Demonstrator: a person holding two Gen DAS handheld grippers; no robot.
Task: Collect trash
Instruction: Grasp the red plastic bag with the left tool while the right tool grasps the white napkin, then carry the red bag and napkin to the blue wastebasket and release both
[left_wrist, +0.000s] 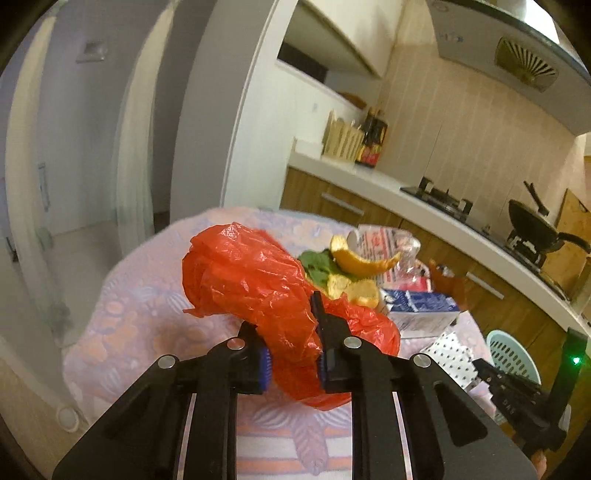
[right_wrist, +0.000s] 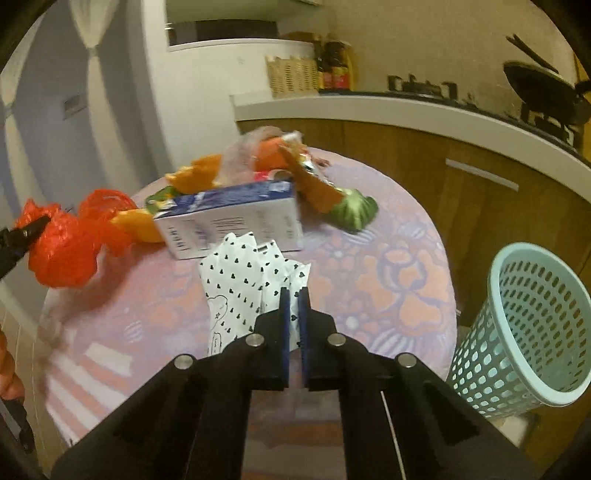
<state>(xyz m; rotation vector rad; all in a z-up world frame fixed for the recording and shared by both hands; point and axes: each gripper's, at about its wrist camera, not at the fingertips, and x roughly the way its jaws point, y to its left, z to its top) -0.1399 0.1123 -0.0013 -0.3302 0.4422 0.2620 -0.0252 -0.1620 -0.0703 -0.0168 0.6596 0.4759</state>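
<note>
My left gripper (left_wrist: 291, 332) is shut on a crumpled red plastic bag (left_wrist: 251, 280) and holds it above the round table; the bag also shows at the left of the right wrist view (right_wrist: 66, 240). My right gripper (right_wrist: 293, 314) is shut on a white wrapper with black hearts (right_wrist: 236, 280), also seen in the left wrist view (left_wrist: 452, 356). A light blue mesh trash basket (right_wrist: 524, 325) stands on the floor right of the table. On the table lie orange peels (left_wrist: 362, 262), a green leaf (left_wrist: 319, 266), a blue and white carton (right_wrist: 229, 218) and a melon rind (right_wrist: 352, 210).
The table has a purple and orange flowered cloth (right_wrist: 388, 266). Behind it runs a kitchen counter (left_wrist: 388, 184) with wooden cabinets, a stove with a black pan (left_wrist: 535, 225), bottles and a rack. A clear plastic wrapper (left_wrist: 388, 240) lies among the scraps.
</note>
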